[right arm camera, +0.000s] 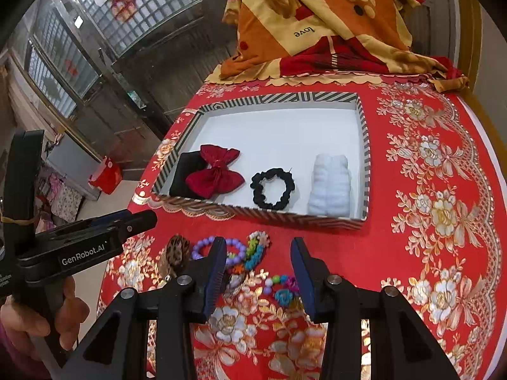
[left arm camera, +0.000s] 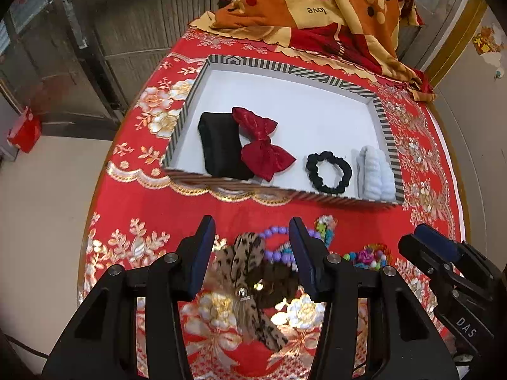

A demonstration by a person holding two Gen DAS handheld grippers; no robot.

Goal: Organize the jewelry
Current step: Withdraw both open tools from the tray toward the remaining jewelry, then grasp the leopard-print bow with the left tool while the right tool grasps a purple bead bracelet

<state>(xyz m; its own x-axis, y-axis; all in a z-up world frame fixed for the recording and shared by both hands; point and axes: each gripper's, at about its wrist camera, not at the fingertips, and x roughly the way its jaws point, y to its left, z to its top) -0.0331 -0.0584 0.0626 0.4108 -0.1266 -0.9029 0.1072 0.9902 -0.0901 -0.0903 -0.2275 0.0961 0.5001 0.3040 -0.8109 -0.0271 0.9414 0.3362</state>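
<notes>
In the left wrist view, the left gripper (left arm camera: 252, 253) is held with its jaws apart over the red floral tablecloth (left arm camera: 133, 209); a leopard-print fabric hair bow (left arm camera: 250, 281) lies between and below them, unclamped. Beyond it, a striped-rim white tray (left arm camera: 285, 101) holds a black folded cloth (left arm camera: 220, 145), a dark red satin bow (left arm camera: 261, 145), a black scrunchie (left arm camera: 329, 172) and a pale blue fluffy scrunchie (left arm camera: 377, 174).

In the right wrist view, the right gripper (right arm camera: 258, 272) is likewise spread, with colourful beaded bracelets (right arm camera: 282, 288) lying between the jaws and a purple bead bracelet (right arm camera: 202, 248) just beyond its left finger.
</notes>
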